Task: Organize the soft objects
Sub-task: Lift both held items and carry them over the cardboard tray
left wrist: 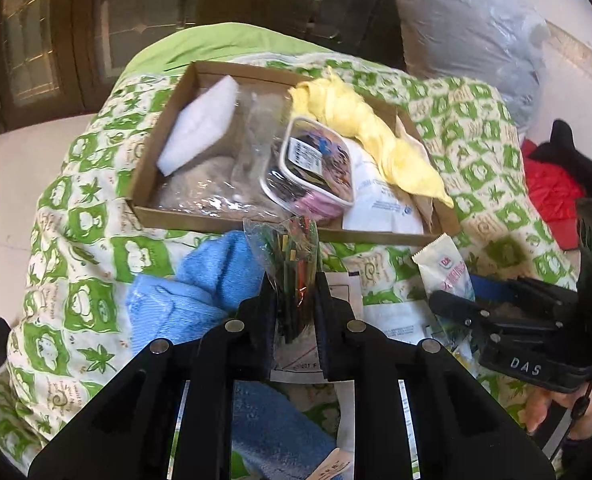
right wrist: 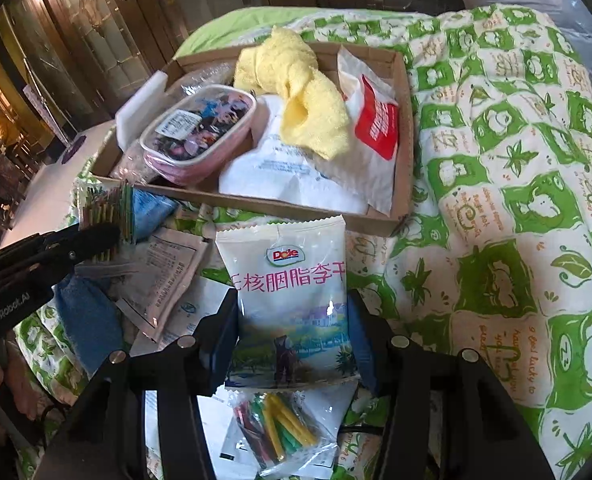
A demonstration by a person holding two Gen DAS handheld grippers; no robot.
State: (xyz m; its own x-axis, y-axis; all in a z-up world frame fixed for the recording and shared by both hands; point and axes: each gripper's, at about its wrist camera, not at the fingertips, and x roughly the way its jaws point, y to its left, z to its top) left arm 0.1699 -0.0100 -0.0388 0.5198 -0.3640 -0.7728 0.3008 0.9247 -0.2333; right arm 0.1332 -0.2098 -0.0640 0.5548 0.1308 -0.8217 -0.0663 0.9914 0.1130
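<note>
A clear packet of coloured sticks (left wrist: 291, 264) is clamped between the fingers of the left gripper (left wrist: 293, 300), lifted just before the cardboard tray (left wrist: 163, 136) on the bed. A Dole snack pouch (right wrist: 291, 300) is pinched by the right gripper (right wrist: 291, 340). The tray is crowded by a yellow towel (left wrist: 360, 120), a pink-edged case (left wrist: 316, 168) and white foam (left wrist: 199, 124); a blue cloth (left wrist: 199, 280) and paper sachets (right wrist: 167, 276) are strewn beneath.

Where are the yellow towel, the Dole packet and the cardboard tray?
yellow towel (right wrist: 296, 92): right wrist view, middle of its folds.
Dole packet (right wrist: 291, 300): right wrist view, centre of its front.
cardboard tray (left wrist: 151, 168): left wrist view, left wall.
</note>
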